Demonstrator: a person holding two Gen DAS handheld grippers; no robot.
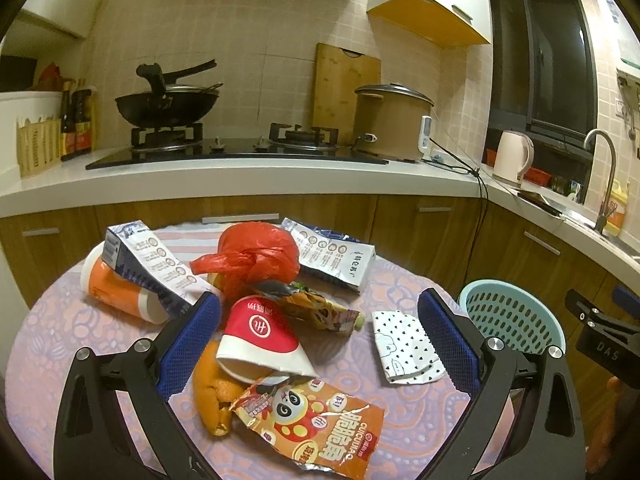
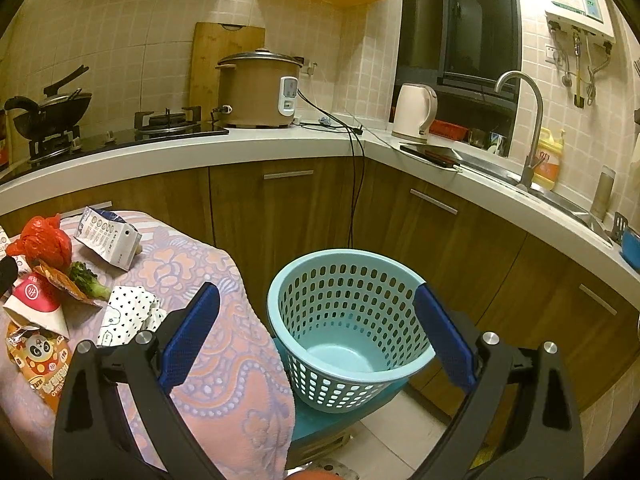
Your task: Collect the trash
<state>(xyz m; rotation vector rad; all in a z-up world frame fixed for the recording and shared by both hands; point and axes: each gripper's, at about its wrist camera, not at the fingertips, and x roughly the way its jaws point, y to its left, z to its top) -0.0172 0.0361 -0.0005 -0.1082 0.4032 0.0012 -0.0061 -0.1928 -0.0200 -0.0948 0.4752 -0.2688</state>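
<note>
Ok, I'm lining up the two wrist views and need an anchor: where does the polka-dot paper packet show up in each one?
Left wrist: polka-dot paper packet lies right of centre on the tablecloth, just inside the right finger.
Right wrist: the packet sits at lower left, near the table's edge, beside the left finger.
Shared landmark: the blue basket, right of the packet in both views.

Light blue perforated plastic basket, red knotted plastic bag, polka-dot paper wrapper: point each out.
Light blue perforated plastic basket [image 2: 400, 354]: right wrist view, front rim.
Red knotted plastic bag [image 1: 256, 246]: left wrist view, bulging body.
Polka-dot paper wrapper [image 1: 404, 344]: left wrist view, flat middle.
</note>
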